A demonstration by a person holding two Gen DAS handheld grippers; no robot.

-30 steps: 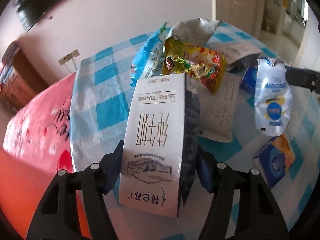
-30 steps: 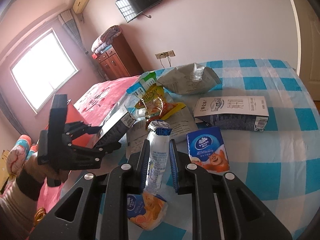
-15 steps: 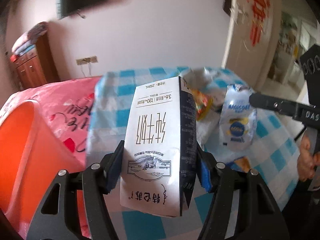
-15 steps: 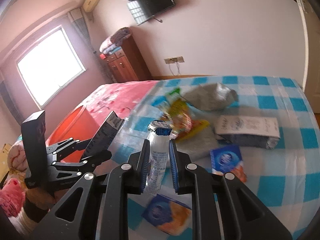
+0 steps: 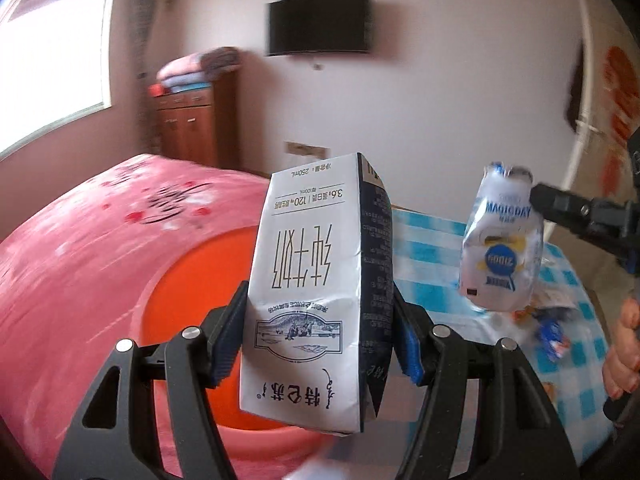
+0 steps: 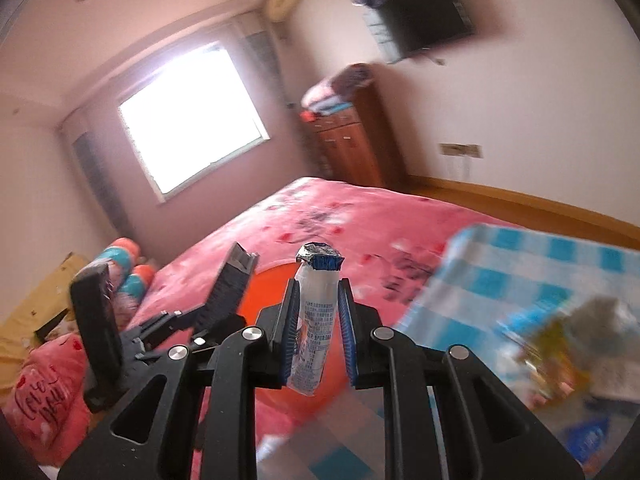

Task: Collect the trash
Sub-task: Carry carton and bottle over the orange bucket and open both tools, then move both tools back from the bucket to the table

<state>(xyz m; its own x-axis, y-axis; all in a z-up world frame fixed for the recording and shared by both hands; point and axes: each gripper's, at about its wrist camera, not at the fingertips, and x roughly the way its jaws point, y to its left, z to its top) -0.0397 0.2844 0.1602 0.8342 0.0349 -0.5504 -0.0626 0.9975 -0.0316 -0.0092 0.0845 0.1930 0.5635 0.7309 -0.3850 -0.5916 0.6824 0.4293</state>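
My left gripper (image 5: pixel 316 332) is shut on a white milk carton (image 5: pixel 312 288) with dark sides, held upside down in the air over an orange bin (image 5: pixel 200 280). My right gripper (image 6: pixel 318 340) is shut on a small white yogurt bottle (image 6: pixel 314 332) with a torn foil top; the bottle also shows in the left wrist view (image 5: pixel 500 244) to the right of the carton. In the right wrist view the left gripper (image 6: pixel 200 320) with the carton (image 6: pixel 234 284) hangs over the orange bin (image 6: pixel 268 292).
A table with a blue checked cloth (image 6: pixel 520 272) stands to the right, with blurred wrappers (image 6: pixel 560 340) on it. A bed with a pink cover (image 6: pixel 340 220) lies beyond the bin. A wooden cabinet (image 5: pixel 192 128) and a wall TV (image 5: pixel 320 24) are at the back.
Both grippers have swung left from the table toward the orange bin, carrying the carton and the bottle. The table trash has slid to the right edge of both views.
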